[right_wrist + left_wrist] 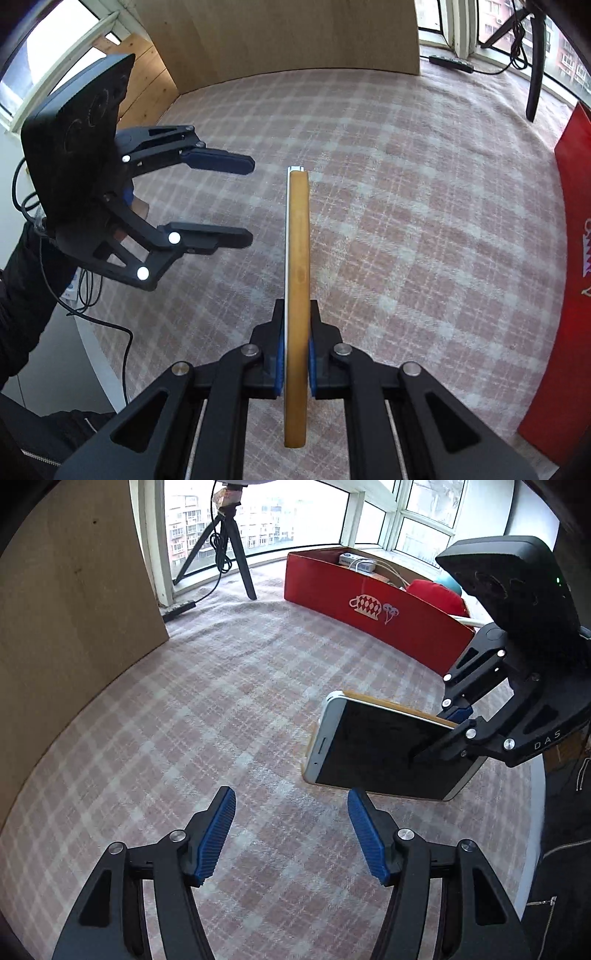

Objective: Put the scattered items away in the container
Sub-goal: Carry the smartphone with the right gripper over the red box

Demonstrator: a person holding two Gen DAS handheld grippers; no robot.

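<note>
Plaid cloth (229,701) covers the table, with a window (258,517) and tripod (221,550) at the far edge. From the left wrist view, my left gripper (291,830) stands wide, its 2 blue pads holding nothing. My right gripper (441,734) clamps the phone (373,753) above the cloth, near the red container (362,602) at the far right corner.

From the right wrist view, my right gripper (295,354) grips the phone (298,277) edge-on, clear of the cloth (424,221). My left gripper (251,199) hangs spread at the left, the container (561,295) at the right edge.

R claw (295,354) was clamped on phone (297,295), edge-on, w/ yellow case, above plaid tabletop (406,221). L claw (252,199) at 9-10 o'clock, jaws apart. Red box (565,314) at 3 o'clock.
</note>
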